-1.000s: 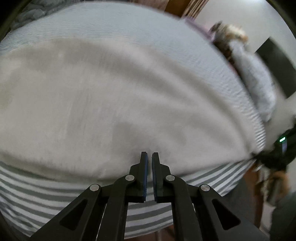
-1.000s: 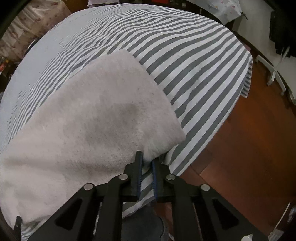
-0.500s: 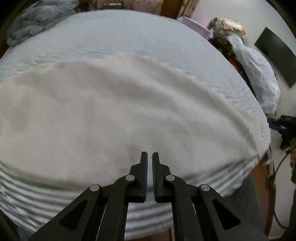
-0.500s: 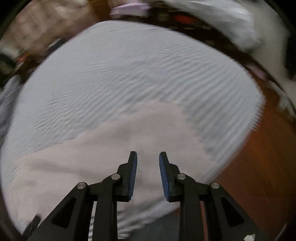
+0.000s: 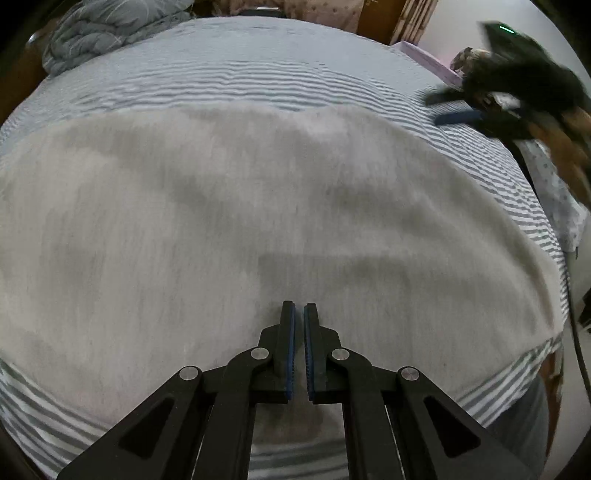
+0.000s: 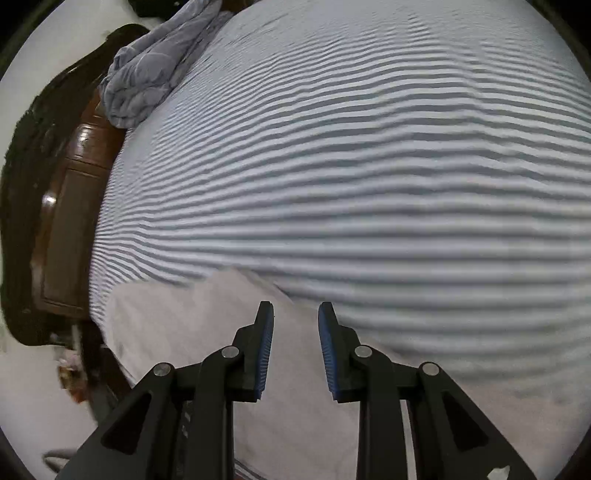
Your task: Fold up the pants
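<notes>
The pale grey-white pants [image 5: 258, 221] lie flat as a wide folded slab on the striped bed sheet [image 5: 240, 77]. My left gripper [image 5: 299, 308] is shut and empty, hovering over the near part of the pants. My right gripper [image 6: 295, 310] is open and empty, above the far edge of the pants [image 6: 177, 321], facing the bare striped sheet [image 6: 369, 166]. The right gripper also shows, blurred, at the upper right of the left wrist view [image 5: 458, 118].
A crumpled grey-blue quilt [image 5: 110, 33] lies at the head of the bed, also in the right wrist view [image 6: 147, 74]. A dark wooden bed frame [image 6: 70, 221] runs along the left. Patterned bedding [image 5: 554, 192] hangs off the right side.
My right gripper let go of the pants corner, opened, and swung up and over toward the far side of the bed. My left gripper stayed shut and moved slightly forward over the pants.
</notes>
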### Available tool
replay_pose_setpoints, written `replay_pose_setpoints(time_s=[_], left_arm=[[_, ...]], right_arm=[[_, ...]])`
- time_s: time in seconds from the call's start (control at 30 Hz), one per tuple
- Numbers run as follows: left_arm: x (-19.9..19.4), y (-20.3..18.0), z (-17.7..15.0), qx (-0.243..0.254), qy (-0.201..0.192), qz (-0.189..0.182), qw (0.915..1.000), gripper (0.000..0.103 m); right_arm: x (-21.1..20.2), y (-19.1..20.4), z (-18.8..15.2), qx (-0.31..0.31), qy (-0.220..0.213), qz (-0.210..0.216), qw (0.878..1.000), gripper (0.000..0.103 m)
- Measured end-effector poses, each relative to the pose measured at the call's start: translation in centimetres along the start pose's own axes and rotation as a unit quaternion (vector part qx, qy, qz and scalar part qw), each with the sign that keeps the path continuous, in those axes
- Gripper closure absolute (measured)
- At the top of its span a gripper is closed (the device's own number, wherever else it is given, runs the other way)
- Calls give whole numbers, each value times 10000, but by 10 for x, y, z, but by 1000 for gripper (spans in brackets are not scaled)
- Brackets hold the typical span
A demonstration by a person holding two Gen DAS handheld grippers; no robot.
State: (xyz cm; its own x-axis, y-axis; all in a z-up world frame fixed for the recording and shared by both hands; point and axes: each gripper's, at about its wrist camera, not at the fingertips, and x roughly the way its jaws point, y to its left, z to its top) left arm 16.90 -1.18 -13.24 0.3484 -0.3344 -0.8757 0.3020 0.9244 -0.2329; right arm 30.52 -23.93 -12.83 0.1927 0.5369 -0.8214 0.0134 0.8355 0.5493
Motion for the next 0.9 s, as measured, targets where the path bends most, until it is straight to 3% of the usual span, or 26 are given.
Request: replay_pose_setpoints(time_s=[0.17,0.3,0.5,0.57,0.73,0.9], left_arm=[[-3,13,-9,-266,96,-281,9992,98],[-4,13,-14,-188,90,-256,9995,98],[-7,17,-15,-210,39,-287,9994,98],[-7,18,-17,-242,37,-315,9992,98],[-10,20,-17,-226,11,-306,9993,98],[-10,20,-16,-238,-4,-325,9992,98]], right_arm=[[50,7,19,-118,784,274,9965,79],[71,21,6,-246,1294,727,9886,79],[84,44,-36,-1356,1824,990,9688,78],[92,46,-36,-1422,1798,1080,9674,76],[108,35,-7,-675,1397,1561,9755,72],[129,10,6,345,1555,2217,9620,68]])
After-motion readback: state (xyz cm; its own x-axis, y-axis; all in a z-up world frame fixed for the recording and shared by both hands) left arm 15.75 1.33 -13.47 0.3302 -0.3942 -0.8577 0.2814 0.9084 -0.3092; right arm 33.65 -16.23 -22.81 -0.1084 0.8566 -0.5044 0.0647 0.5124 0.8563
